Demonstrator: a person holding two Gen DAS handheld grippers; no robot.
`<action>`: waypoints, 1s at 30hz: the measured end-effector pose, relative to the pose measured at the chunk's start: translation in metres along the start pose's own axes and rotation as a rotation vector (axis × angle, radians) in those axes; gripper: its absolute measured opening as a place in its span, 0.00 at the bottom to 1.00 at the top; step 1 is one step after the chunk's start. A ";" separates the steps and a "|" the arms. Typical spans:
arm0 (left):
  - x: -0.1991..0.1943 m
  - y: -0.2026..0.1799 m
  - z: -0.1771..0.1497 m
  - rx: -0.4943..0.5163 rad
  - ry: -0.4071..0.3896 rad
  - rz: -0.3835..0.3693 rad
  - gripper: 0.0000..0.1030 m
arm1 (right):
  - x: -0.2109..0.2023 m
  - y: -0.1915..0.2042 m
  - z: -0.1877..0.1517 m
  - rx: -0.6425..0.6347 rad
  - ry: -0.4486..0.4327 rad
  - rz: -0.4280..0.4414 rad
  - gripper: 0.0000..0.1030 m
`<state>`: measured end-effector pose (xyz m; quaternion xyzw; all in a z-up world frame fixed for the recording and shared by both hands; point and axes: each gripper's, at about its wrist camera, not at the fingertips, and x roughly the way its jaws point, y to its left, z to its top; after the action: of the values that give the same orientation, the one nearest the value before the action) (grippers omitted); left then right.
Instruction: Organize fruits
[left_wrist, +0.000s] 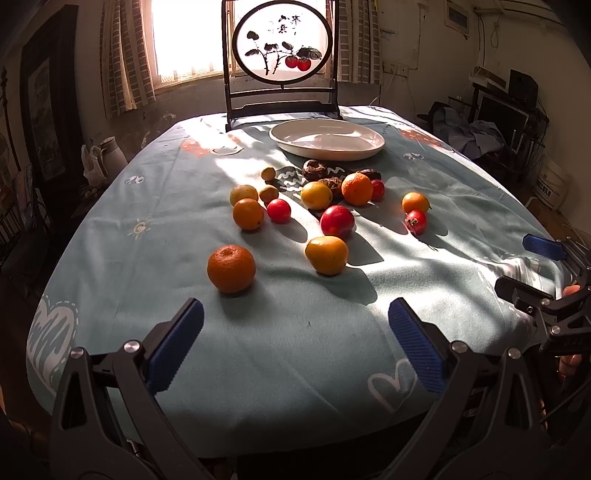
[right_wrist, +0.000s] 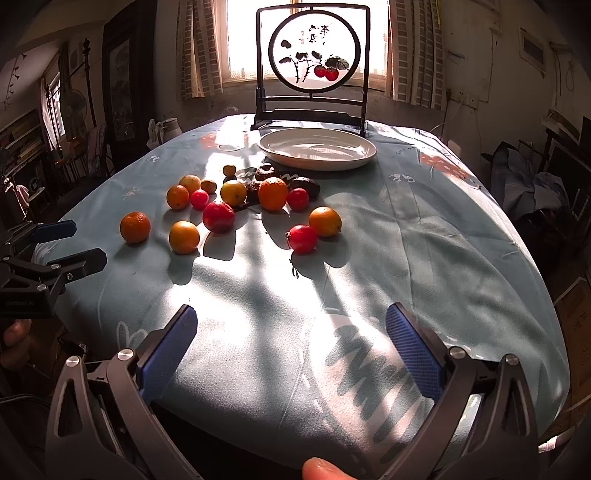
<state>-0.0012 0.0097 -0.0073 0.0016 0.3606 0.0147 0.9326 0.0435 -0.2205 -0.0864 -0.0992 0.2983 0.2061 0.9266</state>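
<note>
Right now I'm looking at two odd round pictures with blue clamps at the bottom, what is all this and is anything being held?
A person holds a clamp tool in each hand, each carrying a camera. One picture looks past the left hand-held gripper, the other past the right hand-held gripper. Both are open and hold nothing. On the tablecloth lie loose fruits: oranges, red ones, a few dark shrivelled ones. Behind them sits an empty white plate, then a framed painting.

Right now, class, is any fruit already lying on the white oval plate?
No, the white oval plate holds nothing; every fruit, like the nearest orange mandarin, lies on the tablecloth.
</note>
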 end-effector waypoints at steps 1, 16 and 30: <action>0.000 0.000 0.000 0.000 0.001 0.000 0.98 | 0.000 0.001 0.000 0.000 0.000 0.000 0.99; 0.002 0.000 -0.003 0.001 0.012 0.001 0.98 | 0.002 0.003 -0.005 -0.002 0.001 0.008 0.99; 0.021 0.003 -0.006 -0.001 0.051 -0.005 0.98 | 0.011 -0.003 -0.004 0.049 -0.026 0.082 0.99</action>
<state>0.0100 0.0132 -0.0255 -0.0004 0.3842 0.0126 0.9232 0.0510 -0.2203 -0.0961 -0.0613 0.2949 0.2381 0.9234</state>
